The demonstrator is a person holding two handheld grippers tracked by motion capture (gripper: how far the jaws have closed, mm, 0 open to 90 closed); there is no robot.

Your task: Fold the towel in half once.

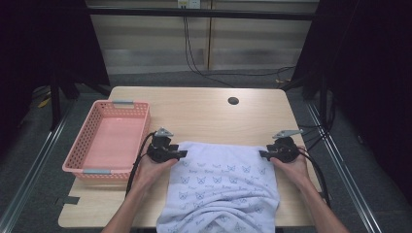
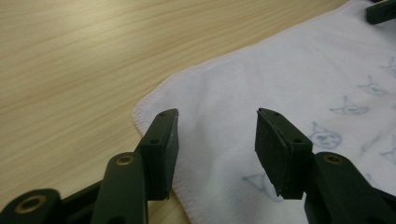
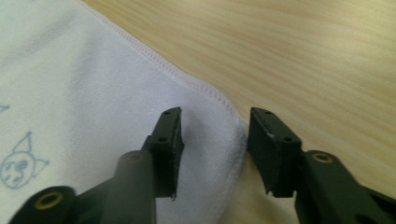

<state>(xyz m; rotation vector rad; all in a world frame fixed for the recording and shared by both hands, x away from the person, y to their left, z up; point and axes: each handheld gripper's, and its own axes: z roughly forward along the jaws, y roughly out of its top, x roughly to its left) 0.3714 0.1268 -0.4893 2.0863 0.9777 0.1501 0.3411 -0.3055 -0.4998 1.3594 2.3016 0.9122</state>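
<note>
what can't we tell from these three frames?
- Towel, high view: its near part runs past the table's near edge and the bottom of the frame.
- Left gripper, right gripper: jaws open over the towel's far corners; whether the pads touch the cloth is unclear.
- Towel print, high view: too small to identify.
- Pink basket, high view: near wall hides part of its floor.

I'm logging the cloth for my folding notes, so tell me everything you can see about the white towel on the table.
The towel is white, soft-looking knit or terry cloth with a stitched hem and a scattered print of small pale-blue cat-like faces. It lies spread flat on the wooden table, its near end wrinkled and hanging over the table's front edge. The left gripper sits open at its far left corner and the right gripper open at its far right corner, jaws straddling the hem. A pink basket stands apart to its left.
</note>
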